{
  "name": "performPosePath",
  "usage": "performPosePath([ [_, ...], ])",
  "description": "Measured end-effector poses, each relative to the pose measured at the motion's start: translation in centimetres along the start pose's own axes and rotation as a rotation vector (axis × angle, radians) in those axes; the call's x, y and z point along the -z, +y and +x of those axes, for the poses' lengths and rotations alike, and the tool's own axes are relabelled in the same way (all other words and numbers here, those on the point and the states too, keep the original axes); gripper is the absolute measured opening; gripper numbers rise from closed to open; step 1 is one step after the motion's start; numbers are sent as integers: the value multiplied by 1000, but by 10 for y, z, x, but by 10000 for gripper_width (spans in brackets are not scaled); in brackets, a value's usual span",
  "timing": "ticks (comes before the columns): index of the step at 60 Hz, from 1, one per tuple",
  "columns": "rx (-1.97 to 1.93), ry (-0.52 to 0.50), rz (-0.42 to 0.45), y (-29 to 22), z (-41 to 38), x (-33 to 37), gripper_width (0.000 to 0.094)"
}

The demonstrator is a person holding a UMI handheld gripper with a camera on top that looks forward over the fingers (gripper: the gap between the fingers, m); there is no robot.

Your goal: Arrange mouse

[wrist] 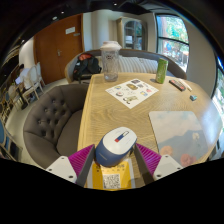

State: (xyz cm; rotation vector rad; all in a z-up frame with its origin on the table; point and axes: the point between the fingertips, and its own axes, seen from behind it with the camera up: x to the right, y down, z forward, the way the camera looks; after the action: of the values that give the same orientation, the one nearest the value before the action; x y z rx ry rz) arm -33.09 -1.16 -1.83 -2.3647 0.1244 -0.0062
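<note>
A white and dark blue computer mouse (114, 144) is held between my gripper's (113, 158) two magenta pads, above the near edge of the wooden table (120, 112). Both fingers (80, 160) press on its sides. A yellow tag with a QR code (111, 178) shows just below the mouse, between the fingers. A pale mouse mat (180, 131) lies on the table ahead and to the right of the fingers.
A sheet of printed paper (132, 92) lies mid-table. A clear jar (110, 60) and a green bottle (161, 70) stand at the far edge. A small dark object (178, 85) lies far right. A grey armchair (50, 118) stands left of the table.
</note>
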Motion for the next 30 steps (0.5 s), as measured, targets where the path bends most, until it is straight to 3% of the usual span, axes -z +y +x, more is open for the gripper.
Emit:
performPosePath([
  [18, 22, -22, 101, -41, -14, -38, 790],
  [30, 65, -90, 93, -45, -14, -42, 553],
])
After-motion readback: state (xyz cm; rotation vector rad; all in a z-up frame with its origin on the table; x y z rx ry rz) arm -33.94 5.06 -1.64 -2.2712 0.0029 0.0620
